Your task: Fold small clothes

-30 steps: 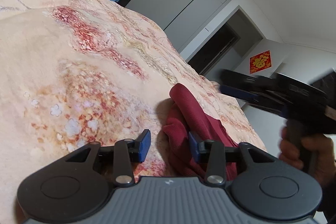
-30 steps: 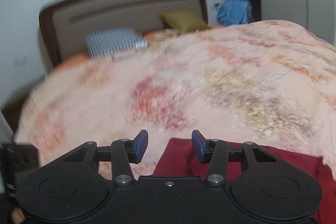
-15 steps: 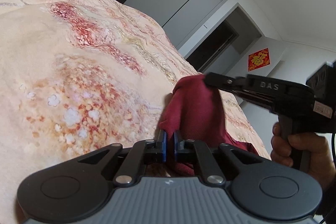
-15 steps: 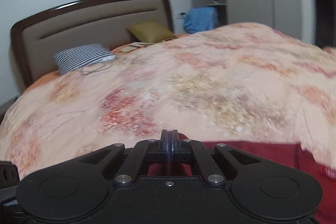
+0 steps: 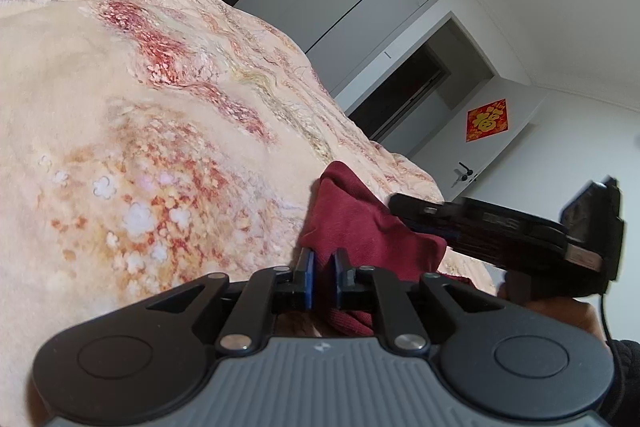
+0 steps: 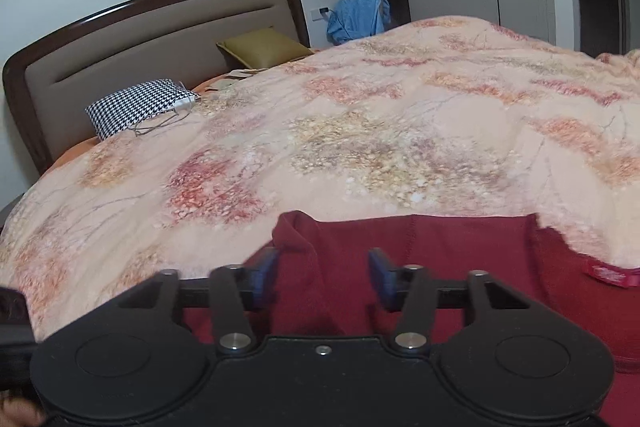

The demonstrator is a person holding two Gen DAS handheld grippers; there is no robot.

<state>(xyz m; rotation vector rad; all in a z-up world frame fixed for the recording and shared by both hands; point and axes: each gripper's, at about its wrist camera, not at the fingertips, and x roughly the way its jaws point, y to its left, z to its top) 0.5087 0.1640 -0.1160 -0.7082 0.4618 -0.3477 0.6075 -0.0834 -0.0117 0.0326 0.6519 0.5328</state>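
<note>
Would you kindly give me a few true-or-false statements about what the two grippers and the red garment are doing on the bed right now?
1. The left gripper is closed on the red garment. True.
2. The right gripper is clamped shut on the cloth. False: its jaws stand apart, with the garment lying between and beyond them.
3. The garment lies on a floral bedspread. True.
4. The houndstooth pillow sits on top of the garment. False: it is far off, near the headboard.
5. A blue cloth hangs beyond the bed. True.
</note>
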